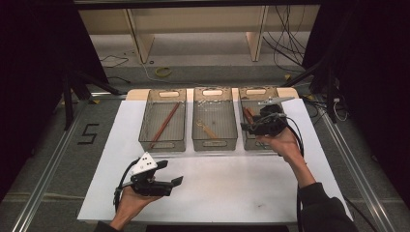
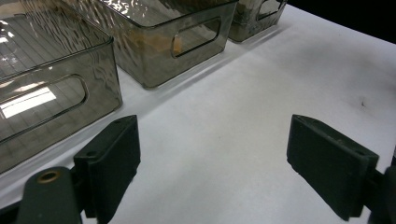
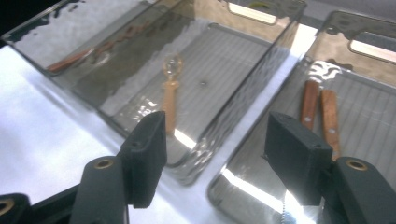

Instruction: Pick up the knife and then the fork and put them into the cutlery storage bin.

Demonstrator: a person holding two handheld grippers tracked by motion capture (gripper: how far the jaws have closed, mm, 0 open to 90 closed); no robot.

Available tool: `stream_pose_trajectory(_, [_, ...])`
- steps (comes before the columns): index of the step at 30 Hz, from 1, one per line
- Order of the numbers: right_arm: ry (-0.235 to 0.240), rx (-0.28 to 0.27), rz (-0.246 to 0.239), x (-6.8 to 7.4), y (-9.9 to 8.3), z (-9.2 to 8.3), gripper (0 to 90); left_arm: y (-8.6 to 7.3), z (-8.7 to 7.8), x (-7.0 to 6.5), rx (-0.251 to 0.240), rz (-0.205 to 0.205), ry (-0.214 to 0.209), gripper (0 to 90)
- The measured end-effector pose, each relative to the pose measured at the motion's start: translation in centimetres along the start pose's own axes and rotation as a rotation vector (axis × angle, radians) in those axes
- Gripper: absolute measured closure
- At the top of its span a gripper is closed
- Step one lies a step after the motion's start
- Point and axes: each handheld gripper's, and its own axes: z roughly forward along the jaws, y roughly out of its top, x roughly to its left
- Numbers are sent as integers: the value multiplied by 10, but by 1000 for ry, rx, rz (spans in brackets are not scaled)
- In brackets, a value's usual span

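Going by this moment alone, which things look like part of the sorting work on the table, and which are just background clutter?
Likely in play:
left bin with chopsticks
middle bin with wooden-handled spoon
right bin with two wooden handles
left gripper, open over the white sheet
right gripper, open

Just lying about:
floor cables
yellow ring

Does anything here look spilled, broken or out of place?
Nothing stands out. The three clear smoky plastic bins sit side by side on the white sheet, each holding wooden-handled utensils: chopsticks, a small spoon, two brown handles. Both grippers are open, holding nothing.
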Motion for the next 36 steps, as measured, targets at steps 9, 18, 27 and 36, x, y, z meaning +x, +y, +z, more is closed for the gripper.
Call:
stream_pose_trajectory(9, [27,-48,-17,22,-20,-11,367,-1,1,1,-3,-3,-4,169])
stream_pose_trajectory(18, [77,-98,-24,37,-45,-18,347,-2,1,3,-11,-13,-7,169])
stream_pose_trajectory(27, [123,-131,-18,47,-68,-26,317,-2,-1,3,-21,-12,-14,169])
stream_pose_trajectory(36, [152,-164,-8,53,-96,-32,310,-2,-1,4,-29,-21,-22,169])
